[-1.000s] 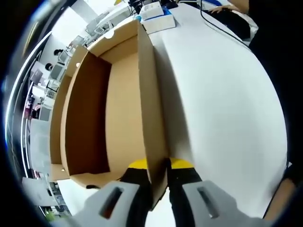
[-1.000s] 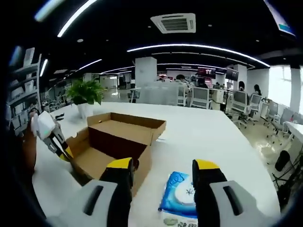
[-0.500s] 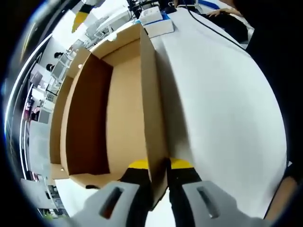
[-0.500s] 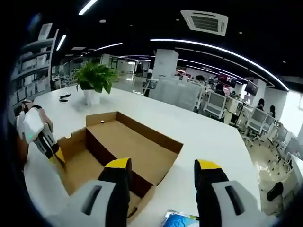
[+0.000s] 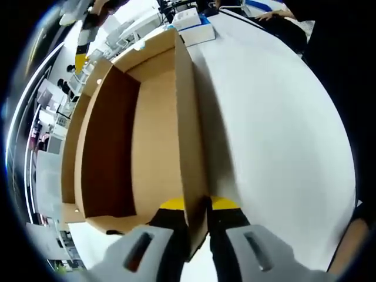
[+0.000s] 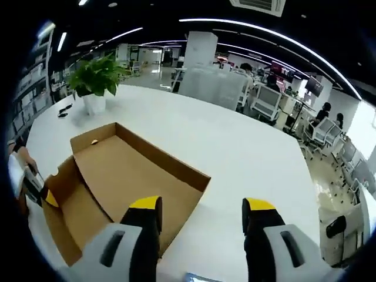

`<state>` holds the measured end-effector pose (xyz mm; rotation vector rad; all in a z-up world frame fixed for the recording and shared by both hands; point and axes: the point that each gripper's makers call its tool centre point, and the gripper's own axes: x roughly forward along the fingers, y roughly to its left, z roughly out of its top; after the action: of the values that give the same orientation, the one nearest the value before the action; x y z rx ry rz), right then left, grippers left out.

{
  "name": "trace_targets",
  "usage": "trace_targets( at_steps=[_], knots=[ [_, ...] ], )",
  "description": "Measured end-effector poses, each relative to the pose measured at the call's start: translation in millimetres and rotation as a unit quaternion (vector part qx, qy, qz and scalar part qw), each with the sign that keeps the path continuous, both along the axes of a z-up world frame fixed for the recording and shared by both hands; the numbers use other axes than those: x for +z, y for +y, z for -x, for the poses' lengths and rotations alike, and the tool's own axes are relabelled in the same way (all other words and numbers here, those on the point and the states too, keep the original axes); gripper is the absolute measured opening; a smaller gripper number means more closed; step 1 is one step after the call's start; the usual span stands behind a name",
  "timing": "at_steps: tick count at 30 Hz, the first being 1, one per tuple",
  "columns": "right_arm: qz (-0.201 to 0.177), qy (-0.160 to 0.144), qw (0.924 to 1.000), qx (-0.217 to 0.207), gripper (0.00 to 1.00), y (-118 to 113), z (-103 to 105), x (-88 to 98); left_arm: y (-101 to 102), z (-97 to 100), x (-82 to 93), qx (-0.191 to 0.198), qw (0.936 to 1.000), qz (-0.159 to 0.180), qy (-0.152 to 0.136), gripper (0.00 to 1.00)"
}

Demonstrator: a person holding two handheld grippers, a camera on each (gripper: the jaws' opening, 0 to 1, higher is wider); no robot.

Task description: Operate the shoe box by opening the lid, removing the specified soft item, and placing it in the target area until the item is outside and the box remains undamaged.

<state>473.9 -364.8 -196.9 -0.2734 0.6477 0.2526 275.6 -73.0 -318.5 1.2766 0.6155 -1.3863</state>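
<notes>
In the left gripper view, the left gripper (image 5: pixel 197 205) pinches the upright edge of the cardboard shoe box's (image 5: pixel 147 135) open lid between its yellow-tipped jaws; the box interior beside that lid edge looks bare. Beyond the box, the right gripper (image 5: pixel 82 50) is blurred and partly cut off, and a white-and-blue packet (image 5: pixel 192 24) lies on the white table (image 5: pixel 282 135). In the right gripper view, the right gripper (image 6: pixel 202 214) hovers above the box (image 6: pixel 126 182), jaws spread, holding nothing. Left of the box, the left gripper (image 6: pixel 35 188) is half hidden. A potted plant (image 6: pixel 93 82) stands beyond the box.
</notes>
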Motion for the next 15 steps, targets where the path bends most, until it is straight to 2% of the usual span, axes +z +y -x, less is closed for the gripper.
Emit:
trace_targets(
  at_steps=[3,8,11,15],
  knots=[
    [-0.004,0.017,0.9998,-0.001,0.56,5.3,-12.2,-5.4,-0.2,0.2,0.0,0.000,1.0000,0.000,0.000,0.10],
    [-0.008,0.067,0.9976,-0.012,0.59,8.3,-29.1,-27.5,-0.8,0.4,-0.3,0.001,1.0000,-0.002,-0.001,0.10],
    [-0.018,0.085,0.9960,-0.023,0.62,10.6,-36.0,-37.6,-1.6,0.9,-0.1,0.001,1.0000,-0.002,-0.002,0.10],
    [-0.016,0.112,0.9929,-0.037,0.60,9.6,-40.5,-45.5,-1.8,1.3,0.3,0.000,1.0000,-0.001,-0.001,0.10]
  ],
)
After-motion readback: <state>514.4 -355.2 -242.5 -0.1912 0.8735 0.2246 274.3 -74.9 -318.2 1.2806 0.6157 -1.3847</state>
